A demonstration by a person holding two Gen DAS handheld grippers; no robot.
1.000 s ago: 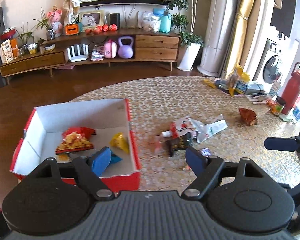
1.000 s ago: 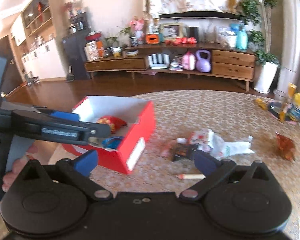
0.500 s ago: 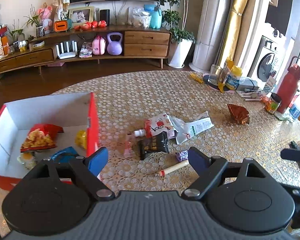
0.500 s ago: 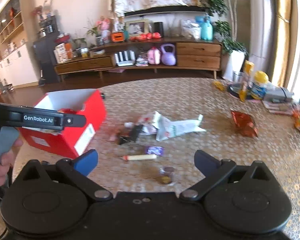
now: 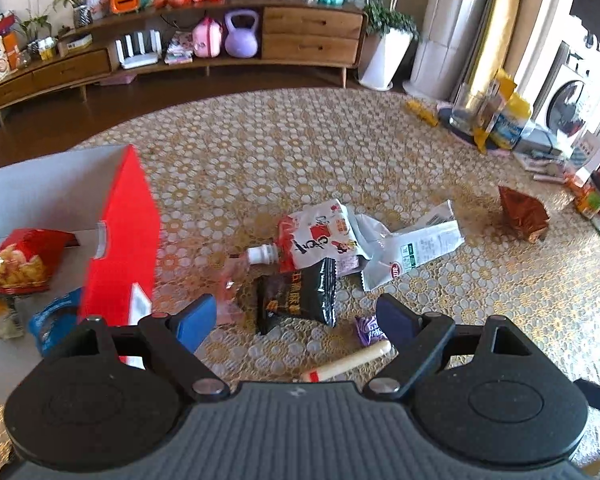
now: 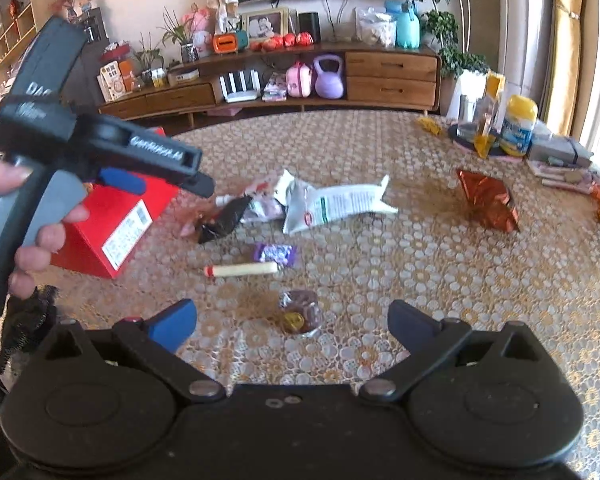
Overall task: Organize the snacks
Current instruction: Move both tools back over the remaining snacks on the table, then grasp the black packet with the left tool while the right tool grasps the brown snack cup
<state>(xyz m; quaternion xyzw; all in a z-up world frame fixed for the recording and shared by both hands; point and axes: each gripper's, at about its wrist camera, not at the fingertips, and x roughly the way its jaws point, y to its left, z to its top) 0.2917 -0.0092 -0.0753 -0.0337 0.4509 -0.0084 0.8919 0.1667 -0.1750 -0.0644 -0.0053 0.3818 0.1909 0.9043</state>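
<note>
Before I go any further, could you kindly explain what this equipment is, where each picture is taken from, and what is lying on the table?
A person holds two handheld grippers, each with a camera looking along its blue-tipped fingers. One picture is from the left gripper, the other from the right gripper. Both are open and hold nothing. On the patterned table lie loose snacks: a black packet, a white pouch, a sausage stick and a purple candy. The red box already holds a chips bag.

Red box (image 5: 118, 236) with white inside, black snack packet (image 5: 298, 296), purple candy (image 6: 275, 254), gold floral tablecloth (image 5: 300, 152)
</note>
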